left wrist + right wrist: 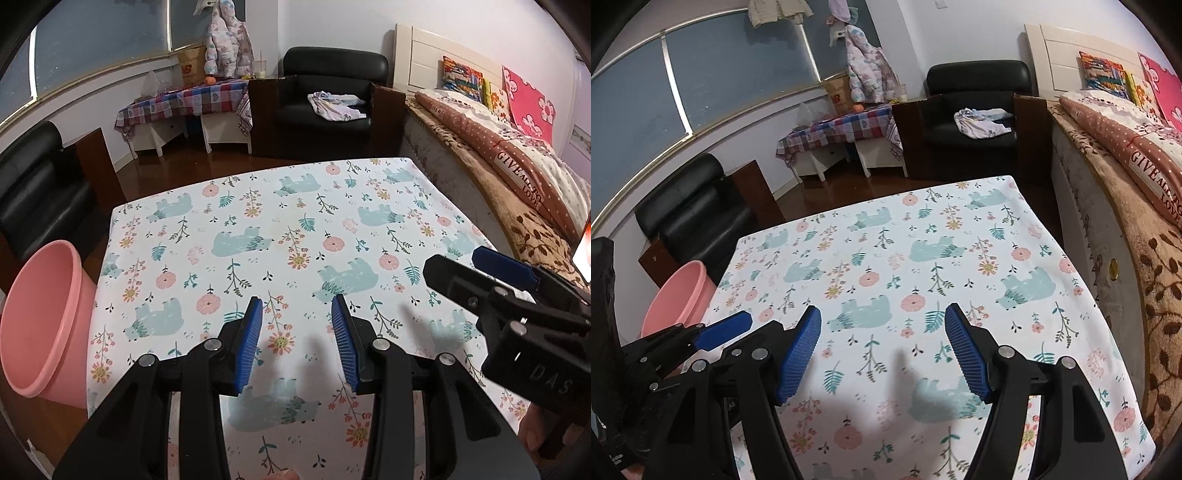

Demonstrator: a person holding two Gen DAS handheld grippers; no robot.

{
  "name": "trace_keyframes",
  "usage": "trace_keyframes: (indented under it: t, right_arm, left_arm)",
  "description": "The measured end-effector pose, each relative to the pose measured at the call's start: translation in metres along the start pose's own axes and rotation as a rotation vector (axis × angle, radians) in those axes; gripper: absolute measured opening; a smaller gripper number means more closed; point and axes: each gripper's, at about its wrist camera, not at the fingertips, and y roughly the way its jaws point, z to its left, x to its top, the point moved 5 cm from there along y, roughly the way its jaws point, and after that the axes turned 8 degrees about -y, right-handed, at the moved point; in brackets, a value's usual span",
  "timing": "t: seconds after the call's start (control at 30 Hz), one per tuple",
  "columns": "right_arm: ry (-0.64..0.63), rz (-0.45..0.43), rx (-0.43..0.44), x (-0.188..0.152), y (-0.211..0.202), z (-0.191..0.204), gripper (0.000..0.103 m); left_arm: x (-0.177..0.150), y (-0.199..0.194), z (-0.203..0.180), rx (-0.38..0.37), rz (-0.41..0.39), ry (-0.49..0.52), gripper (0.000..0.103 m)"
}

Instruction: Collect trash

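Note:
A table under a white cloth printed with bears and flowers [280, 229] [923, 258] fills both views, and no loose trash shows on it. A pink plastic bin [48, 321] [677, 295] stands on the floor off the table's left edge. My left gripper [297, 308] hovers over the near part of the cloth, open, with nothing between its blue pads. My right gripper [882, 317] also hangs open and empty over the cloth. In the left wrist view the right gripper [465, 264] shows at the right; in the right wrist view the left gripper [726, 330] shows at the lower left.
A bed with a brown patterned blanket [517, 206] [1126, 229] runs along the table's right side. Black armchairs stand beyond the table [325, 99] [975, 110] and at the left [37, 184] [694, 210]. A small checked-cloth table [184, 99] sits by the window.

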Motion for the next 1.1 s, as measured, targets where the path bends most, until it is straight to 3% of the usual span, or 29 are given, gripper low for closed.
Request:
trace_keyframes:
  t: [0.67,1.1]
  right_arm:
    - [-0.083,-0.093,-0.031,0.001,-0.036,0.026,0.069]
    - [-0.077,-0.091,-0.035,-0.001,-0.038,0.025,0.069]
  left_arm:
    - [-0.004,-0.029,0.014,-0.009,-0.059,-0.052,0.040]
    - [-0.006,-0.035,0.015,-0.015,-0.068,-0.056,0.040]
